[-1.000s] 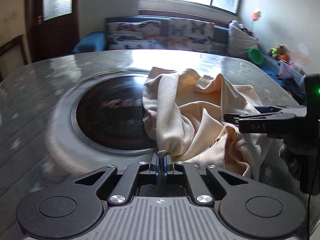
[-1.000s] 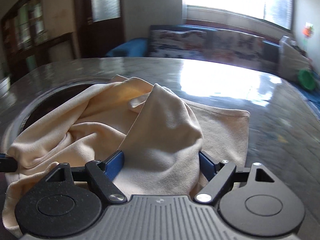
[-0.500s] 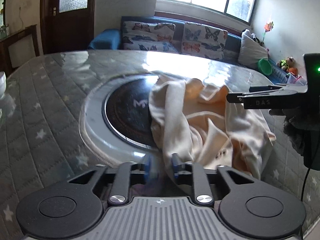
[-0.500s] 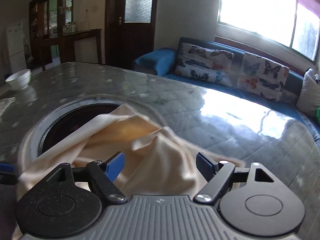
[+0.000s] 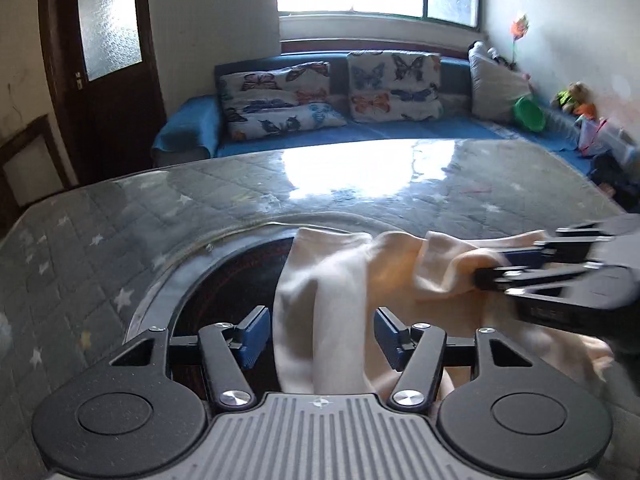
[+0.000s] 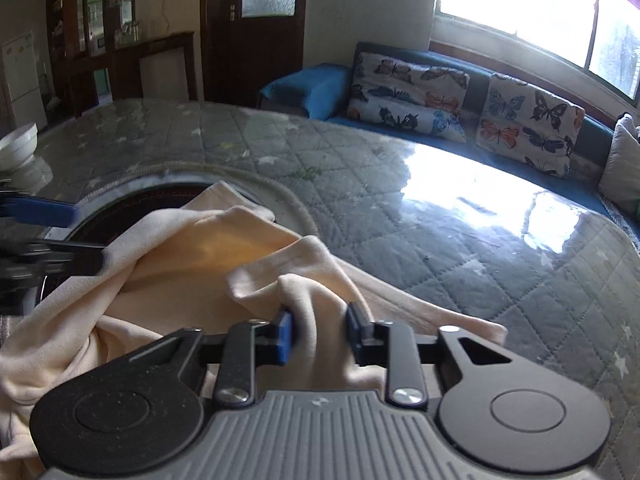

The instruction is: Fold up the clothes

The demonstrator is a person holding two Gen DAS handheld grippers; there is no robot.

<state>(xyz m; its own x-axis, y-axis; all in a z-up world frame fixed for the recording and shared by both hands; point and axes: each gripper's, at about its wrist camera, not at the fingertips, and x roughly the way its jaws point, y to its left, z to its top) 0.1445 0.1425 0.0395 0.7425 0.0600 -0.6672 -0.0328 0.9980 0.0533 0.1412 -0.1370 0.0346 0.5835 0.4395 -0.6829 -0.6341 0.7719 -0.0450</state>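
Note:
A cream garment [image 5: 392, 264] lies bunched on the glass-topped quilted table [image 5: 360, 184], partly over its dark round inset [image 5: 224, 280]. My left gripper [image 5: 322, 336] is opening; a hanging strip of the garment passes between its blue pads without touching them. My right gripper [image 6: 318, 336] is closing, and its pads pinch a raised fold of the garment [image 6: 208, 256]. In the left wrist view the right gripper [image 5: 486, 270] comes in from the right, clamped on that fold. In the right wrist view the left gripper [image 6: 88, 236] shows blurred at the left edge.
A white bowl [image 6: 18, 146] stands at the table's far left corner. Behind the table runs a blue sofa [image 5: 360, 128] with butterfly cushions [image 5: 392, 84]. Bare quilted tabletop [image 6: 440, 220] stretches beyond and to the right of the garment.
My left gripper, shut on a garment edge a second ago, has let go and spread wide. My right gripper went from wide open around a fold to pinching it.

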